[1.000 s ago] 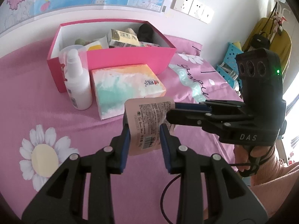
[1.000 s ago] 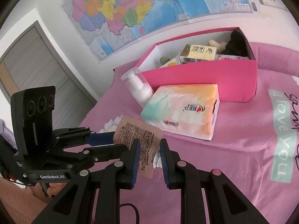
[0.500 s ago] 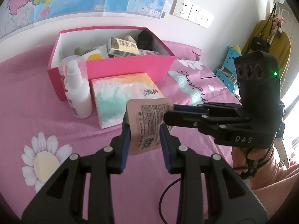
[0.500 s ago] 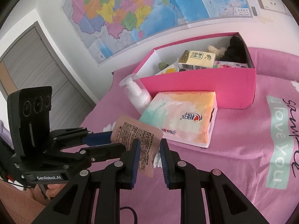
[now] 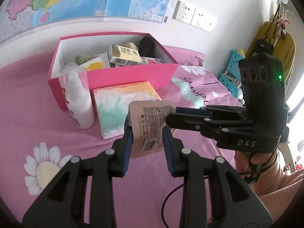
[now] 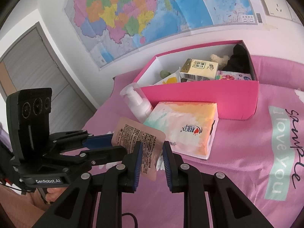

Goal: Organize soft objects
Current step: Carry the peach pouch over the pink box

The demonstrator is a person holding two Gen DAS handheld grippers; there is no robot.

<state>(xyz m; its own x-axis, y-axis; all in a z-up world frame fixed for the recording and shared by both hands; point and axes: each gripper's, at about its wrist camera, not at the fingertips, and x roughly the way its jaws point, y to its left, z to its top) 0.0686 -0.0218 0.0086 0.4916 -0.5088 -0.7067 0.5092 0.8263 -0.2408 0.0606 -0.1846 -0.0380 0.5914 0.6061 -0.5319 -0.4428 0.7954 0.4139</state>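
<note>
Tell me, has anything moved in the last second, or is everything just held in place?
Almost nothing has changed. The left hand-held gripper and the right hand-held gripper both keep their hold on the pink sachet above the bedspread, with only a slight drift of the view. The pink box, the tissue pack and the pump bottle stand as before.

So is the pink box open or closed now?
Open. The pink box has no lid on top; the yellow carton and other items inside show from above.
</note>
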